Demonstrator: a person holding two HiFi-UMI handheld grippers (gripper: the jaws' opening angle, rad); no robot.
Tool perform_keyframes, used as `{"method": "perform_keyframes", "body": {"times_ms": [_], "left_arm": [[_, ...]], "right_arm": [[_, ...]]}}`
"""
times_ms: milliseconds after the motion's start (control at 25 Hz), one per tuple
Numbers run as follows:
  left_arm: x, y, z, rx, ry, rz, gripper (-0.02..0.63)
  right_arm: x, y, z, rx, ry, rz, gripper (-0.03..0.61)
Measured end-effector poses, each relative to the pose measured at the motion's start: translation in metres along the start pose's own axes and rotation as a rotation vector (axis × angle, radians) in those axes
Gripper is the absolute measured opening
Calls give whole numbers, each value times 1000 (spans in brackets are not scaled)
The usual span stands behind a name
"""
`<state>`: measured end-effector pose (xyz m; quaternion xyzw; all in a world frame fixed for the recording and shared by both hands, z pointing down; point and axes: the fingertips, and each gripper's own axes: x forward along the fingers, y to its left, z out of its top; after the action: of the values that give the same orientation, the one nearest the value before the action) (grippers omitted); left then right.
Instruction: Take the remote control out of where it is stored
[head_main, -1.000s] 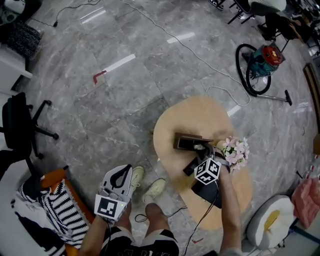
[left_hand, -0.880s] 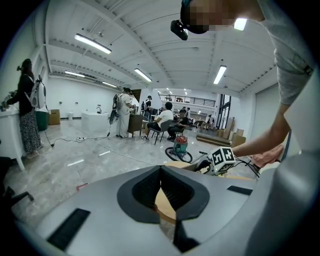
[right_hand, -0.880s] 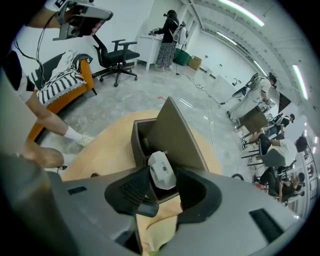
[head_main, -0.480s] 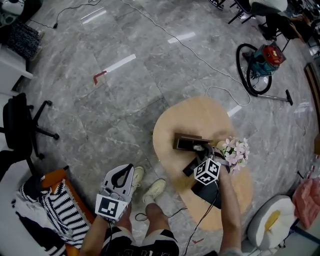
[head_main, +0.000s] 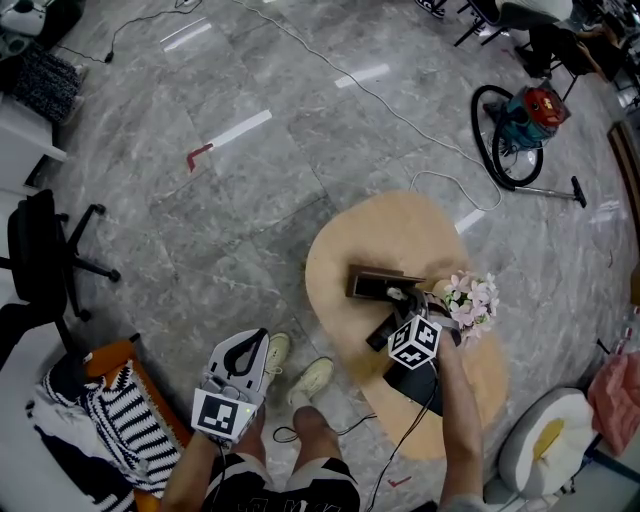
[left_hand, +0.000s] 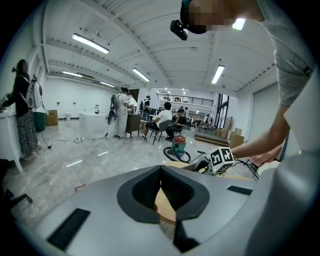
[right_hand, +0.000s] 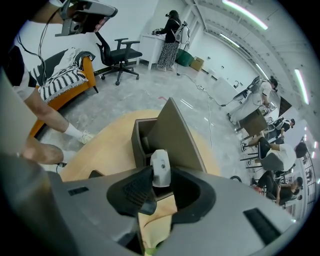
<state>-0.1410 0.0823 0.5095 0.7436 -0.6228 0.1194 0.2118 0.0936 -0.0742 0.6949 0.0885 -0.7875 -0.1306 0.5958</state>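
Note:
A dark brown box (right_hand: 172, 135) with its lid raised stands on the round wooden table (head_main: 400, 225). My right gripper (right_hand: 162, 192) points steeply down at the box's near end. A small white remote control (right_hand: 160, 169) stands upright between its jaws. The jaws have just been closing, and both pads lie against the remote's sides. In the head view the right gripper (head_main: 402, 298) is at the box (head_main: 375, 283), and the remote is too small to make out. My left gripper (head_main: 240, 358) hangs by my legs, away from the table, shut and empty (left_hand: 161, 172).
Pink flowers (head_main: 470, 300) stand just right of the box, and a black object (head_main: 384, 330) lies beside my right gripper. A cable runs off the table's near edge. A vacuum cleaner (head_main: 525, 115), an office chair (head_main: 40, 250) and an orange seat with striped cloth (head_main: 110, 415) stand around.

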Motion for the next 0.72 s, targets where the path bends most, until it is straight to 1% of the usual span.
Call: {"method": "perform_keyframes", "body": {"times_ms": [520,720], "left_arm": [[-6,-1,6,11,-9,-5,8],[-10,-4,6,16,-7,-12,8]], "right_arm": [[-19,-5,9,-3,-18,-18,118],[-30,-8,13,2,-26,-38,117]]}}
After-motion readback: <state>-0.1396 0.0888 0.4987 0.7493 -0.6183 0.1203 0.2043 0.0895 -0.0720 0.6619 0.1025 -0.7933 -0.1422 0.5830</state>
